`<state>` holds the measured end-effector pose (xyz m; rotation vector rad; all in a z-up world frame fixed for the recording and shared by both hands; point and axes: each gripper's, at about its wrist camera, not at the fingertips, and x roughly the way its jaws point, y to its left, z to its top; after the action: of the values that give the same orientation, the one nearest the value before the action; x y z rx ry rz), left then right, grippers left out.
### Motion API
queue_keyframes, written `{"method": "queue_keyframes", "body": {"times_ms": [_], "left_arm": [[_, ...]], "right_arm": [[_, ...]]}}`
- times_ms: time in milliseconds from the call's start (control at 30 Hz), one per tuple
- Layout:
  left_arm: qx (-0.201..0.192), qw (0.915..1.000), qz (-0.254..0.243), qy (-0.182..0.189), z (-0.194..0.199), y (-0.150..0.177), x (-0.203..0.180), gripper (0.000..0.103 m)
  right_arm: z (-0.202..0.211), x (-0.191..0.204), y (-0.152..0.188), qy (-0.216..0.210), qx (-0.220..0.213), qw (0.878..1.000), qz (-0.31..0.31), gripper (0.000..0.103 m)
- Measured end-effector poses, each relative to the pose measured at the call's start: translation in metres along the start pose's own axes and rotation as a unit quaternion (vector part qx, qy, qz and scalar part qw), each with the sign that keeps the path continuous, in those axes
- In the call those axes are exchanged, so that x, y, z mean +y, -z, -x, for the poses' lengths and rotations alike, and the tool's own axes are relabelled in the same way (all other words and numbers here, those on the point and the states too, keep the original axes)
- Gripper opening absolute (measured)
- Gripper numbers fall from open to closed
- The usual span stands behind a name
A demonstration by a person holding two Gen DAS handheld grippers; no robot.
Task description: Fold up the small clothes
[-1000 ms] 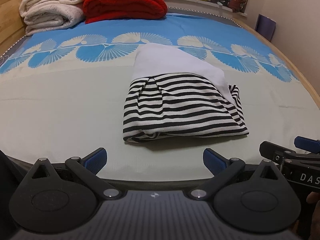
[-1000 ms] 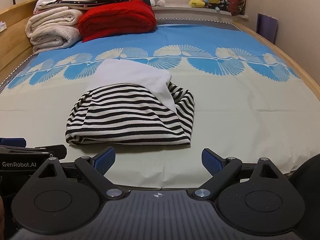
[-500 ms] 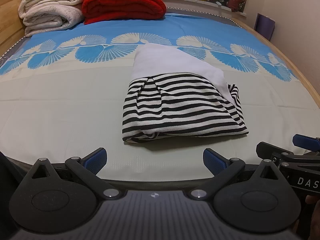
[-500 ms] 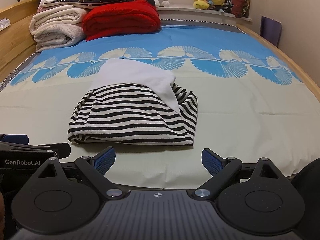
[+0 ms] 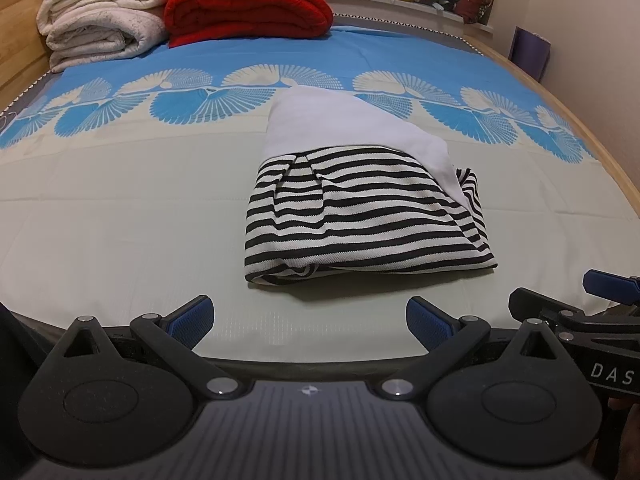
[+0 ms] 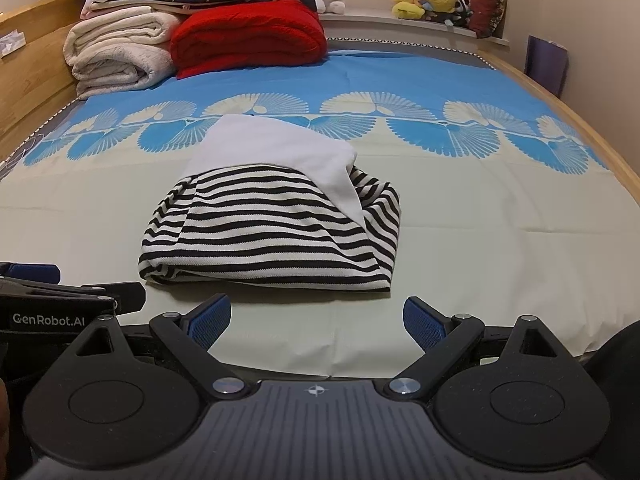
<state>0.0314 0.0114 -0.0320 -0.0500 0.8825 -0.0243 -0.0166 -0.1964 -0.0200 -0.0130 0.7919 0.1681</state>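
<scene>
A small black-and-white striped garment with a white upper part (image 5: 360, 208) lies folded flat on the bed sheet (image 5: 120, 220); it also shows in the right wrist view (image 6: 272, 228). My left gripper (image 5: 310, 320) is open and empty, just short of the garment's near edge. My right gripper (image 6: 318, 320) is open and empty, also just in front of the near edge. Each gripper shows at the side of the other's view: the right one (image 5: 592, 312) and the left one (image 6: 60, 296).
Folded white towels (image 6: 120, 56) and a red blanket (image 6: 248, 36) are stacked at the far left of the bed. Plush toys (image 6: 428, 0) sit on the window ledge. A wooden bed frame (image 6: 560, 96) runs along the right side, with a wall beyond.
Both grippers have drawn slightly nearer to the garment's front edge. The garment has not moved and both stay open.
</scene>
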Motion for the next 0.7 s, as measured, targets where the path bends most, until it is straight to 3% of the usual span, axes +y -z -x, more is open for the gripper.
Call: {"method": "queue_keyframes", "body": {"times_ms": [700], "left_arm": [[0.000,1.0000,0.000,0.000,-0.0002,0.0001,-0.0008,0.102]], "right_arm": [[-0.0004,0.0014,0.0002,-0.001,0.000,1.000,0.002,0.094]]}}
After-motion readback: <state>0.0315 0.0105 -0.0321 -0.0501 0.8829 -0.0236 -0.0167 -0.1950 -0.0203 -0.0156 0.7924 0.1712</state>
